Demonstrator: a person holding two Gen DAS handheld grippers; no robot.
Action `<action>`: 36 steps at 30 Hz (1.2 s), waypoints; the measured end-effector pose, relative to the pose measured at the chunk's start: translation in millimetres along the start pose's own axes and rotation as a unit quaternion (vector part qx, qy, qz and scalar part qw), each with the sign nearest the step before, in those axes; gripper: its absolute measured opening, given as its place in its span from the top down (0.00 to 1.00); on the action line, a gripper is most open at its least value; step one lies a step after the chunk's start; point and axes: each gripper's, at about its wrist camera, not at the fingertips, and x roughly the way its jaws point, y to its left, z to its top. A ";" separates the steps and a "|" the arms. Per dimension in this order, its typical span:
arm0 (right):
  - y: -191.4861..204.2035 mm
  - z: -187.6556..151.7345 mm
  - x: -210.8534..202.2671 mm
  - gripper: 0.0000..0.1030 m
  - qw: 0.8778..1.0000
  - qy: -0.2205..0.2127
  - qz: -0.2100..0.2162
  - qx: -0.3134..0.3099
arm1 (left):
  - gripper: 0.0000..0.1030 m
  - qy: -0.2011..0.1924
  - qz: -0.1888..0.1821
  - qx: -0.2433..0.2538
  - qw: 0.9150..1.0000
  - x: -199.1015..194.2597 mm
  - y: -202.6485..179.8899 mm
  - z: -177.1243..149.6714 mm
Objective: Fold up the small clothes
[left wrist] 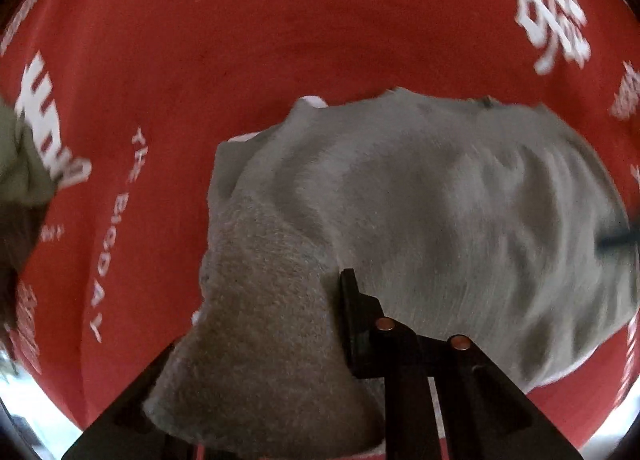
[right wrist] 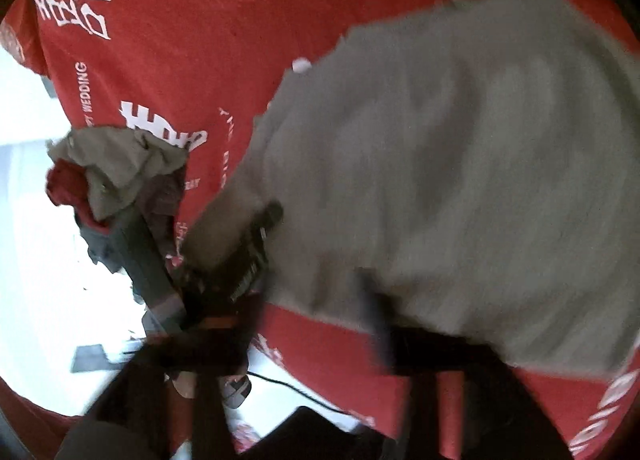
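Left wrist view gives me one grey garment [left wrist: 440, 220] spread on one red tablecloth [left wrist: 200, 40], and a single heap of other clothes [left wrist: 20, 164] poking in at the far left edge. My left gripper [left wrist: 280, 324] is clamped on a corner of the grey garment: that corner is turned over so its fuzzy inner side faces up, rising between my two dark fingers [left wrist: 356, 312], which pinch it with hardly any gap.

The garment is plain grey, softly wrinkled, smooth on the outside and fleecy within, with a small white tag [left wrist: 314, 101] showing at its far edge. It lies in the middle and right of the cloth, its near edge close to the table's near rim.

From the right wrist view, my right gripper [right wrist: 312, 324] stands released above the garment's near edge, jaws wide, nothing between them; the picture is blurred. The heap of clothes [right wrist: 120, 172] there shows olive, red and dark pieces, sitting at the table's left rim, just apart from the grey garment [right wrist: 460, 180].

Bare red cloth [right wrist: 200, 20] with white lettering stretches beyond and left of the garment, giving free room there. Past the table edge the floor [right wrist: 40, 240] is pale.
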 end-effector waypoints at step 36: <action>130.8 130.2 157.6 0.86 0.944 0.218 -0.122 -0.218 | 0.81 -0.065 -0.065 0.065 0.994 -61.3 -11.8 -9.5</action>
